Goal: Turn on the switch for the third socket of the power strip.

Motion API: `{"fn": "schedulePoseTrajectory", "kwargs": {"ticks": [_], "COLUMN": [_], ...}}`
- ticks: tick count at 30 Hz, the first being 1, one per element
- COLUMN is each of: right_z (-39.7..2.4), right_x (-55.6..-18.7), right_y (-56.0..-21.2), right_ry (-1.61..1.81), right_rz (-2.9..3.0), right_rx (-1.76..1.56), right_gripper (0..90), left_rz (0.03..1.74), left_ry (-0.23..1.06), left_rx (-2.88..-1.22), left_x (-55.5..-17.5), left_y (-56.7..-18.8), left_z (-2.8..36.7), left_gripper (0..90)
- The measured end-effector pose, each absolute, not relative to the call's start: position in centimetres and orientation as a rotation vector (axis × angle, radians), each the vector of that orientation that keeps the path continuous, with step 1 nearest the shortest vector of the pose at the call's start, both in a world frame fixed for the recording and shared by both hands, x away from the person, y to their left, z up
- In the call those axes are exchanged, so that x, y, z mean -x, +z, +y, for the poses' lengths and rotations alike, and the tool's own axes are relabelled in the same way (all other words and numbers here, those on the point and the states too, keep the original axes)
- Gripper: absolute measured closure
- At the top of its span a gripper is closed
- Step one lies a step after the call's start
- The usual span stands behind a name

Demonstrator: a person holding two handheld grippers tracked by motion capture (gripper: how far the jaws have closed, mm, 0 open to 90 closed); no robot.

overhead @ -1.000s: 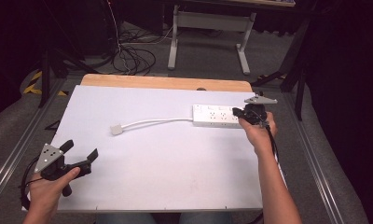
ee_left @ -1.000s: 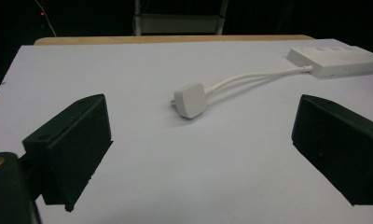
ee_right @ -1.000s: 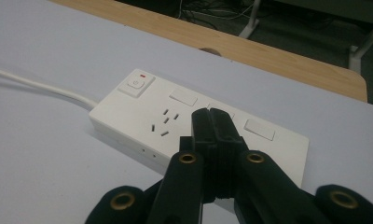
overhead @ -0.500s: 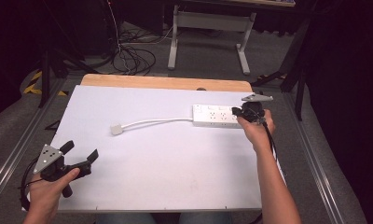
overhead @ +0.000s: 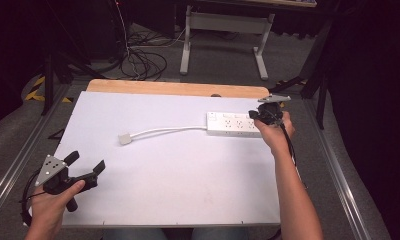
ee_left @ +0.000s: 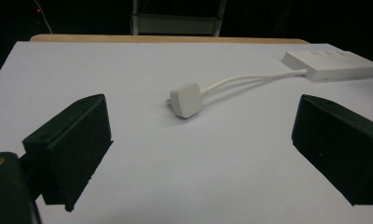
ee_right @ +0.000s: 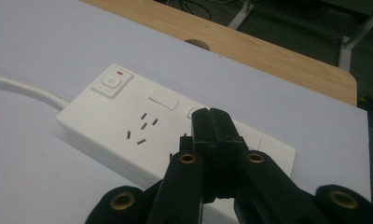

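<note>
Right gripper view: fingers (ee_right: 211, 122) over power strip (ee_right: 128, 130).

You face a white table top (overhead: 188, 190), wooden far edge (overhead: 178, 89), tangled floor cables (overhead: 138, 60), grey stand legs (overhead: 223, 22).

Left hand-held gripper (overhead: 85, 169) gripped in the left hand (overhead: 50, 207), jaws spread wide apart, nothing between them. Right hand-held gripper (overhead: 253, 114) gripped in the right hand (overhead: 275, 132) at the end of an outstretched forearm, jaws pressed together, tilted downward.
</note>
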State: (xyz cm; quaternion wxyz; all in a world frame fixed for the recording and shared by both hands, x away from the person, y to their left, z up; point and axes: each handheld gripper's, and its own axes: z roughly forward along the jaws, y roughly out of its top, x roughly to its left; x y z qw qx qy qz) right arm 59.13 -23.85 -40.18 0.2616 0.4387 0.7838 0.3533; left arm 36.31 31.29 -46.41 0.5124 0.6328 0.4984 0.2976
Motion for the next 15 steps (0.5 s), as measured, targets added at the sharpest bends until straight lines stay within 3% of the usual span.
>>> {"fn": "schedulePoseTrajectory", "kwargs": {"ticks": [15], "right_z": [-23.7], "right_x": [-60.6], "right_y": [-40.2], "right_ry": [0.892], "right_rz": [2.135], "right_rx": [-1.214], "right_gripper": [90.0], "left_rz": [1.197], "left_ry": [0.713], "left_rx": [-1.515], "left_x": [-36.3], "left_y": [-46.3], "left_z": [31.5], "left_gripper": [5.3]}}
